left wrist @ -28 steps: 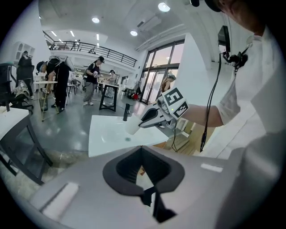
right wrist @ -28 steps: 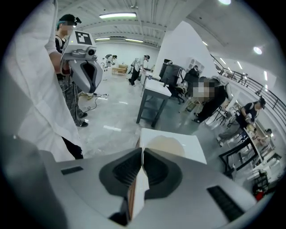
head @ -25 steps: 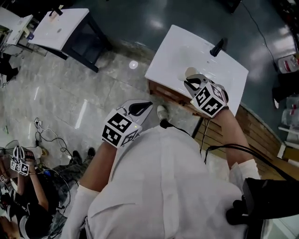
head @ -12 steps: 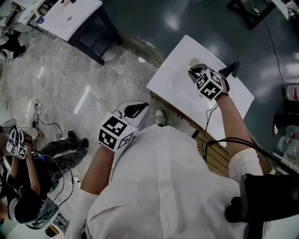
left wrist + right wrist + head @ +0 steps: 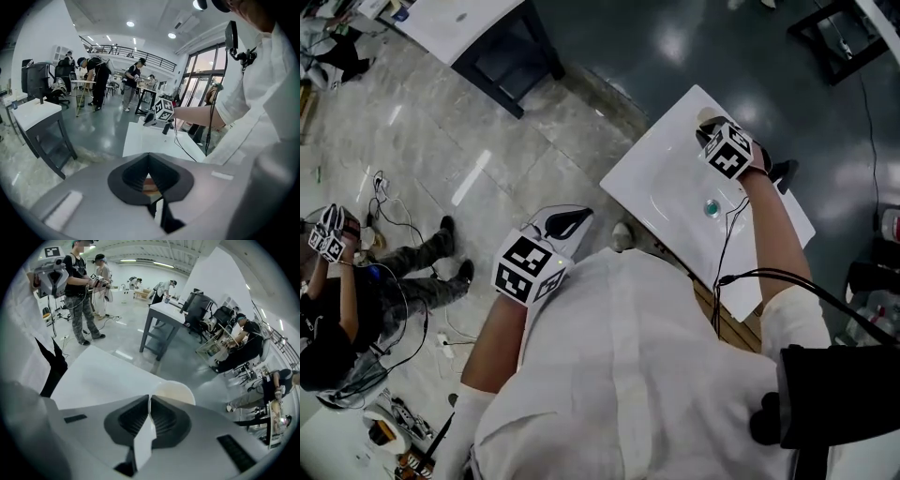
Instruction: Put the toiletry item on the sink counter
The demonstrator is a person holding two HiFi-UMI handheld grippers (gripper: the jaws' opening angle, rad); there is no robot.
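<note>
Nearest the camera, a white shirt (image 5: 637,375) is seen filling the lower part of the head view. Just beyond it, the left gripper (image 5: 572,221) is held over the marble floor (image 5: 441,141), well apart from the sink. Its jaws are seen pressed together at the tips in the left gripper view, and nothing is gripped between them.

Farther out, the white sink counter (image 5: 661,173) is shown with its drain (image 5: 711,207) in the basin and a black faucet (image 5: 784,172) at the back edge. The right gripper (image 5: 706,132) is held above the counter's far corner, beside the faucet. In the right gripper view its jaws are closed on the thin rim of a cream cup (image 5: 176,391), which is seen upright with its open mouth upward. The cream cup is placed at that far corner of the counter; whether its base touches the surface cannot be told.

Beyond, a white-topped table (image 5: 459,17) on dark legs is seen on the floor.
</note>
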